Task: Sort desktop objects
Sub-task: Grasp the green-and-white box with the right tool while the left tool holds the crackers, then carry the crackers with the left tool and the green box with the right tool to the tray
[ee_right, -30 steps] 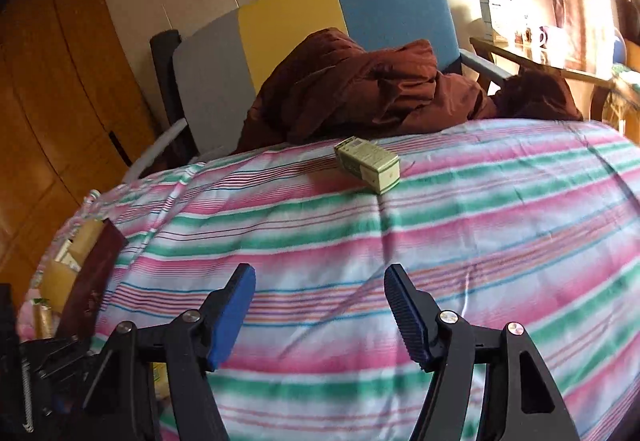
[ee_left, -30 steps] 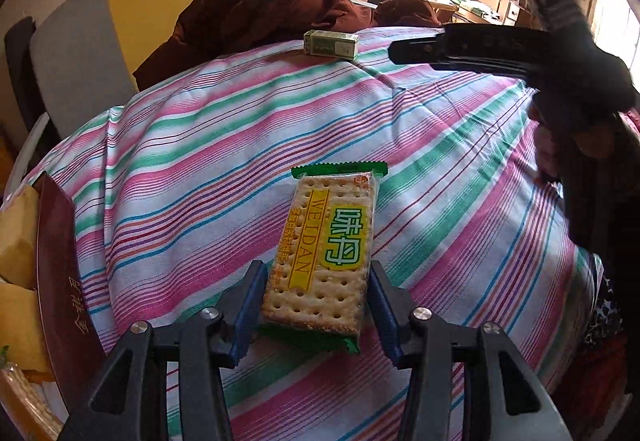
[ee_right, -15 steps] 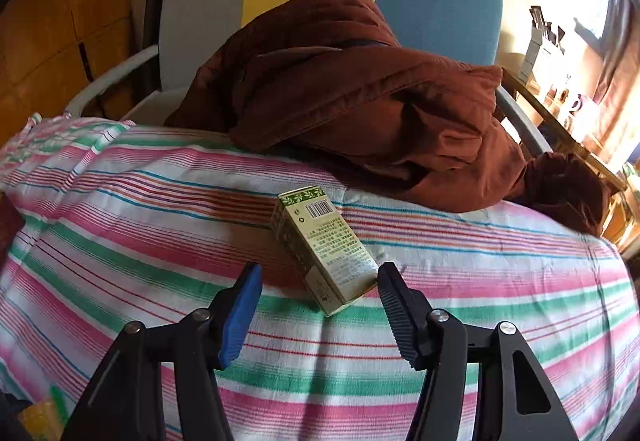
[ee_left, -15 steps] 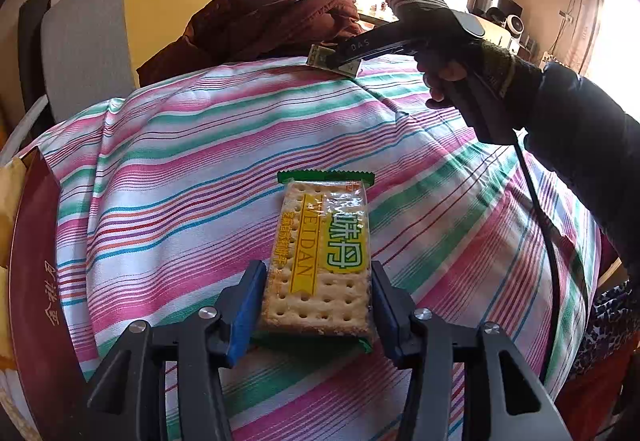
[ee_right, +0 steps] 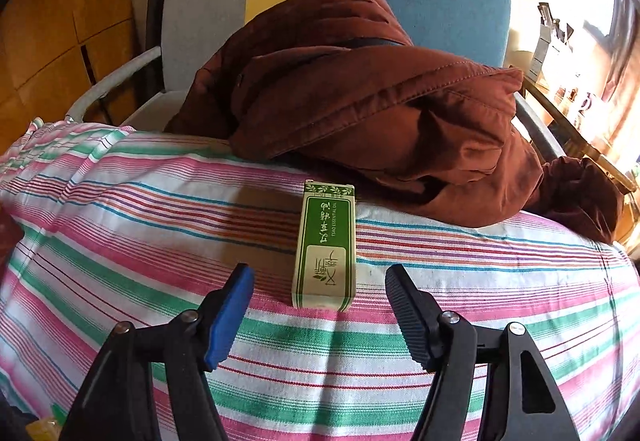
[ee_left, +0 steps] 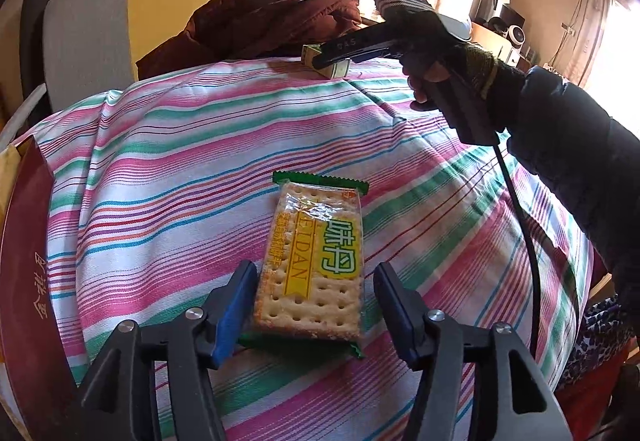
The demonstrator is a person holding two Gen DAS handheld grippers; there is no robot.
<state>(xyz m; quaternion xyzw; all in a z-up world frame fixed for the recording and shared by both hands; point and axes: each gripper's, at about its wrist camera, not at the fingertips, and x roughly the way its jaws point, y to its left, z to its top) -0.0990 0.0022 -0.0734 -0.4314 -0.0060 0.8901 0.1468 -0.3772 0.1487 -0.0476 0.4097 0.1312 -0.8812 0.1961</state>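
Crinkly plastic cracker packet (ee_left: 316, 261) lies flat on striped cloth (ee_left: 168, 177) between the left gripper's (ee_left: 314, 305) wide-spread fingers. Right gripper (ee_right: 320, 311), also spread wide, straddles a slim green cardboard box (ee_right: 325, 247).

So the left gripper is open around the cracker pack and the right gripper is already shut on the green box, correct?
Not quite. The left gripper is open around the cracker pack, but the right gripper is open too: the right wrist view shows clear gaps between its fingers and the green box.

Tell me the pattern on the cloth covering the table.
The cloth has pink, green, blue and red stripes on white, clearest in the right wrist view.
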